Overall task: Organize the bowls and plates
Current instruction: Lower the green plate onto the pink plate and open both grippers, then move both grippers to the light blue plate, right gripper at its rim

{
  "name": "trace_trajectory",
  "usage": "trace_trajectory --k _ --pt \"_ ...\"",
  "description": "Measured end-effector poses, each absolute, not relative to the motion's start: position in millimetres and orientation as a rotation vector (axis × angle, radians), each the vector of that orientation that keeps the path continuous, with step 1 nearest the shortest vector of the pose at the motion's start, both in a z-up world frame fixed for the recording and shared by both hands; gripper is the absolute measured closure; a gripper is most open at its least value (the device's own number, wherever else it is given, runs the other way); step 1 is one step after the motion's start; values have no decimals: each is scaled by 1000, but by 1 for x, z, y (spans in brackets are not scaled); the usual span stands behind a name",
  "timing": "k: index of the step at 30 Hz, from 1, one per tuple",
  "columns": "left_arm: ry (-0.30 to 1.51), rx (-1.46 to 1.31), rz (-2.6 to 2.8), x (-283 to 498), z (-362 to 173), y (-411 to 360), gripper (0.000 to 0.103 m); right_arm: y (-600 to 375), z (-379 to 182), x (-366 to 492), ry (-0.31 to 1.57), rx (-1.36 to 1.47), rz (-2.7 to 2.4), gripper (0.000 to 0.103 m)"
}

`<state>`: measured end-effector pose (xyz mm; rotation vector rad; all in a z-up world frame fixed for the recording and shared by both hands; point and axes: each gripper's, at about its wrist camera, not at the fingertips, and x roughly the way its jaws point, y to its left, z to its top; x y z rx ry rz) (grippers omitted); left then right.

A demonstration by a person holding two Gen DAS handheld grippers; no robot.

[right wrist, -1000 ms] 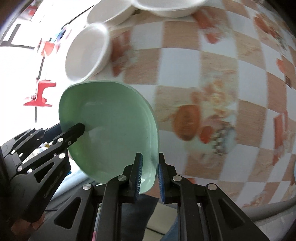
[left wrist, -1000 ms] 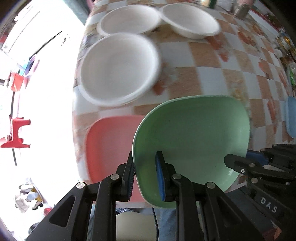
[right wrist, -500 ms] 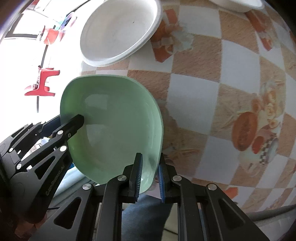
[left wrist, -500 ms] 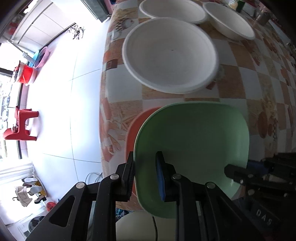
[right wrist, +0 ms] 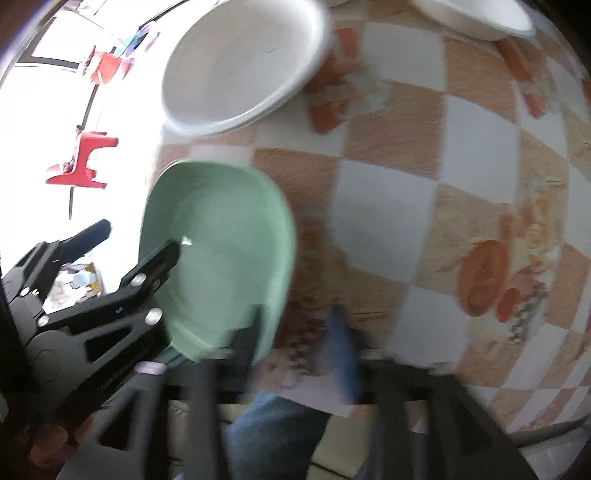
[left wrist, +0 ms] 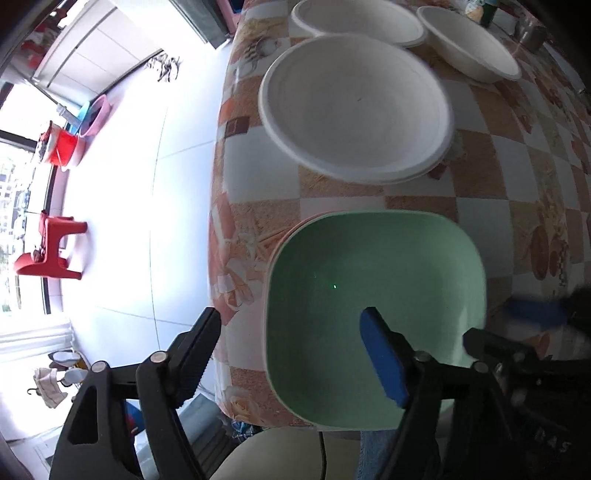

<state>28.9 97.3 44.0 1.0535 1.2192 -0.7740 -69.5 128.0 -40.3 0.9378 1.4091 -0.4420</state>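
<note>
A green square bowl (left wrist: 373, 314) (right wrist: 221, 251) rests on a pink plate (left wrist: 290, 236), of which only a thin rim shows, at the near left corner of the checkered table (left wrist: 417, 199). My left gripper (left wrist: 291, 325) (right wrist: 135, 240) straddles the bowl's left rim; its jaws are opening and the pads stand clear of the rim. My right gripper (right wrist: 299, 321), blurred, straddles the bowl's right rim, and its jaws are also opening without pressing on it. In the left wrist view it (left wrist: 517, 328) shows at the bowl's right side.
A large white bowl (left wrist: 354, 107) (right wrist: 240, 62) sits just beyond the green one, with two more white dishes (left wrist: 358, 18) (left wrist: 469, 40) behind it and a metal cup (left wrist: 532, 33) at the far right. The table edge drops off at the left to a floor with a red stool (left wrist: 48, 251).
Both grippers were shut on the green bowl's rims and now stand open. The bowl has come down over the pink plate and covers nearly all of it.
</note>
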Motion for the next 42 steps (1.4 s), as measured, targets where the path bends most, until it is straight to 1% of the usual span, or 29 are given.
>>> trace_trajectory --k 1,3,6,7,8,9,10,11,13,15,16,26,31,35,38,39,41,42 --pt "1222 1055 -780 25 46 94 22 124 -39 -76 1401 926 -465 31" --pt "1241 1053 -804 16 46 90 21 117 -39 -90 1398 918 -501 31" --pt "1272 1034 -836 -1 47 81 11 102 -39 -114 1391 967 -558 31" --pt "1280 1029 -842 -5 48 76 4 97 -40 -122 1388 984 -578 31" --pt "1288 1023 -855 -14 49 70 0 92 -40 -130 1384 997 -598 31" --pt "1290 1019 -866 -14 48 68 0 88 -39 -136 1378 1009 -616 31" --pt "1295 1021 -879 -21 49 64 0 83 -38 -145 1371 1022 -633 26" --pt "1301 1030 -892 -30 50 58 0 82 -38 -147 1367 1027 -653 24" --pt "1310 1038 -908 -44 51 49 0 75 -35 -161 1366 1021 -696 15" --pt "1321 1050 -926 -56 52 41 0 71 -33 -172 1361 1020 -730 9" --pt "1325 1057 -934 -61 52 38 0 69 -33 -179 1357 1028 -742 7" --pt "1340 1154 -984 -131 49 -7 0 41 -27 -248 1333 1113 -796 7" --pt "1330 1188 -995 -159 47 -24 0 22 -33 -261 1323 1139 -804 7" --pt "1323 1207 -1000 -182 49 -38 0 7 -20 -274 1313 1119 -818 7" --pt "1300 1227 -1002 -196 49 -51 0 -6 -10 -299 1304 1093 -839 7" --pt "1296 1231 -1005 -202 50 -55 0 -11 -8 -304 1304 1089 -844 0" --pt "1292 1231 -1017 -218 49 -66 0 -22 0 -319 1308 1078 -848 0" --pt "1297 1232 -1024 -212 48 -67 0 -28 6 -330 1296 1071 -862 0"
